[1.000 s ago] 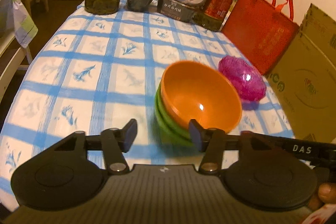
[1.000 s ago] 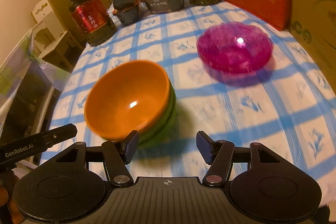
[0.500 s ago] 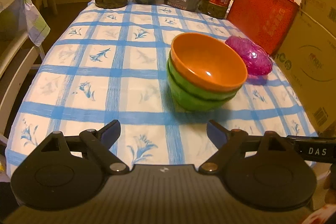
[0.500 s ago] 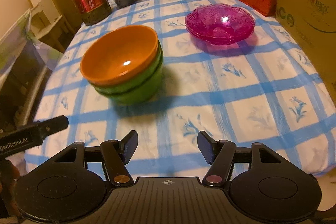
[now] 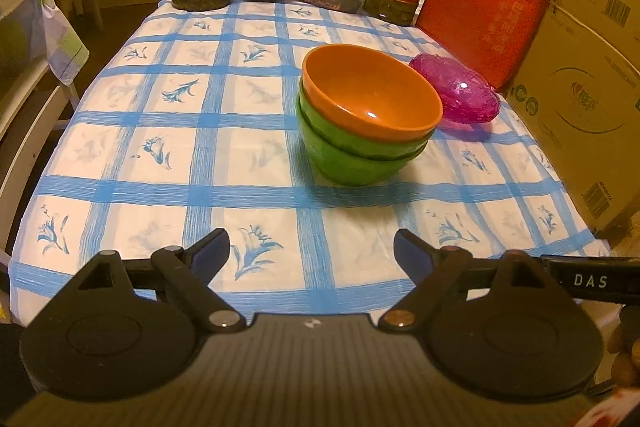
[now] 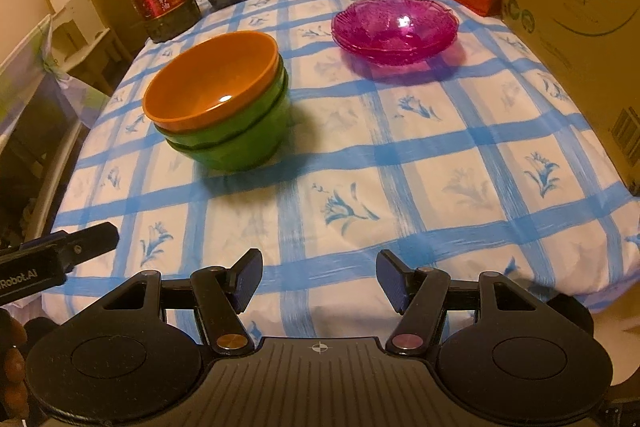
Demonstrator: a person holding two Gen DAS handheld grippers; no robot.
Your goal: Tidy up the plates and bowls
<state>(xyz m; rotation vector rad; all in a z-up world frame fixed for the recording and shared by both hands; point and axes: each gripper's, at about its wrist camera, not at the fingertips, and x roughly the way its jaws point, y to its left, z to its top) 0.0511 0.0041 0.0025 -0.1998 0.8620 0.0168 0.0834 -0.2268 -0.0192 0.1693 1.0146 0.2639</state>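
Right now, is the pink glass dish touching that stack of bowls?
Apart. The right wrist view shows bare checked tablecloth between the pink glass dish and the stack of bowls.

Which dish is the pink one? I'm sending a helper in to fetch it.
Find the red bag at the far right of the checked table. Just in front of it sits the pink dish, right of the stacked bowls. It alone is see-through, shallow and scallop-edged.

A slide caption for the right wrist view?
Open right claw faces orange bowl nested in green bowls.
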